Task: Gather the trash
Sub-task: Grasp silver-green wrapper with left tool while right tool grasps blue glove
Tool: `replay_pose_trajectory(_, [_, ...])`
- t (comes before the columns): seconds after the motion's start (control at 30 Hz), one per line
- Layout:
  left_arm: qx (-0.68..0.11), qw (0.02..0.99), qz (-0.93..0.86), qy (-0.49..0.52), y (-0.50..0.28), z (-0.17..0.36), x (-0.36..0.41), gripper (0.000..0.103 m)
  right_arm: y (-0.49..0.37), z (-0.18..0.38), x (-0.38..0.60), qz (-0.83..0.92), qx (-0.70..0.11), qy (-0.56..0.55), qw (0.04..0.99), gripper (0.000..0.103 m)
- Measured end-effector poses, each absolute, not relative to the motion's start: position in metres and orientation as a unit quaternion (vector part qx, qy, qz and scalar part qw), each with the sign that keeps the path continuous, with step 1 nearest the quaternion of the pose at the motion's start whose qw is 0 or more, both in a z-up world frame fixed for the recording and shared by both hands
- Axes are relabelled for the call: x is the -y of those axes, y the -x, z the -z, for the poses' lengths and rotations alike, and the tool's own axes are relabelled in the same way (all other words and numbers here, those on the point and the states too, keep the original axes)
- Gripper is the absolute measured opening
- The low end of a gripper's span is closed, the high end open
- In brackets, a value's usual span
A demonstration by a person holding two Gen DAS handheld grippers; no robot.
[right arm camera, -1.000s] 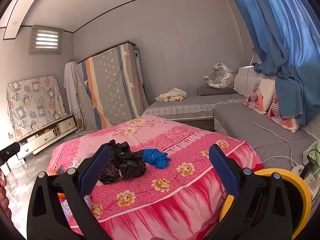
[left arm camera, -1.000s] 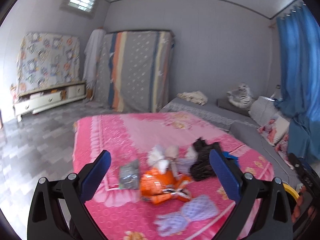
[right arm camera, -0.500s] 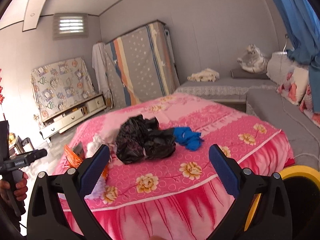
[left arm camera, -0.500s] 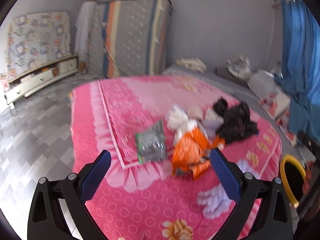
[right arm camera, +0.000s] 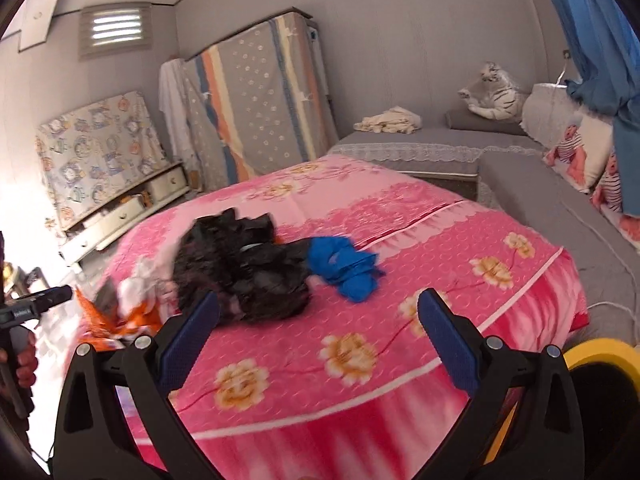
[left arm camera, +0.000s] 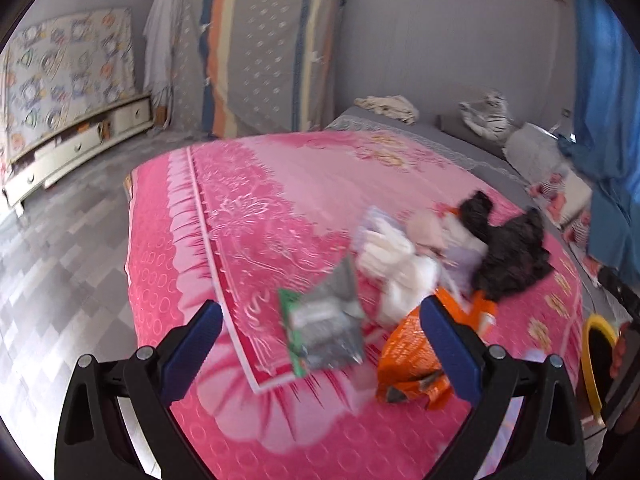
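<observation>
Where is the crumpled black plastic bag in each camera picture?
Left wrist view: the crumpled black plastic bag lies right of centre on the pink bedspread.
Right wrist view: it lies left of centre, touching blue crumpled trash.
Shared landmark: the white toy tiger at the back.

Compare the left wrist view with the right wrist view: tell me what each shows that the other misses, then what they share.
Only the left wrist view shows the silver-and-green packet lying flat, framed by the open left gripper. Only the right wrist view shows the blue crumpled piece beside the black bag, beyond the open right gripper. Both show the black bag, the orange wrapper, the pink bedspread and the yellow-rimmed bin.
</observation>
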State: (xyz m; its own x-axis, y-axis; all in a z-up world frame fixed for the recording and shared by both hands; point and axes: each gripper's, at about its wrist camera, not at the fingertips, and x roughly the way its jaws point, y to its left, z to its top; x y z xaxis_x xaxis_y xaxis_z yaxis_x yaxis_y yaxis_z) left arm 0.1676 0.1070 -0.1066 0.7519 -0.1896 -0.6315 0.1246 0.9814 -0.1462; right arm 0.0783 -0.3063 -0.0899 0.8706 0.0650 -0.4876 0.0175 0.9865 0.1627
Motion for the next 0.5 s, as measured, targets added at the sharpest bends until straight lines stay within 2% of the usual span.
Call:
replay_pose_trajectory(0.1, [-0.364,0.928,0.071,0.038,-0.189,0.114,-0.107,0.096,-0.099,0.092,0.315,0.007,-0.263,-0.068,0.962,0.095])
replay_pose_trajectory(0.27, [-0.389,0.914,0.079,0.085,-0.214,0.12,-0.119,0.095,-0.138,0.099,0.326,0.021,-0.287,-0.045,0.957,0.095])
replay_pose_trajectory(0.5, [-0.405,0.909,0.09,0.043,-0.228,0.127,-0.102,0.095,-0.197,0.109,0.336,-0.006,-0.321,-0.032,0.946,0.095])
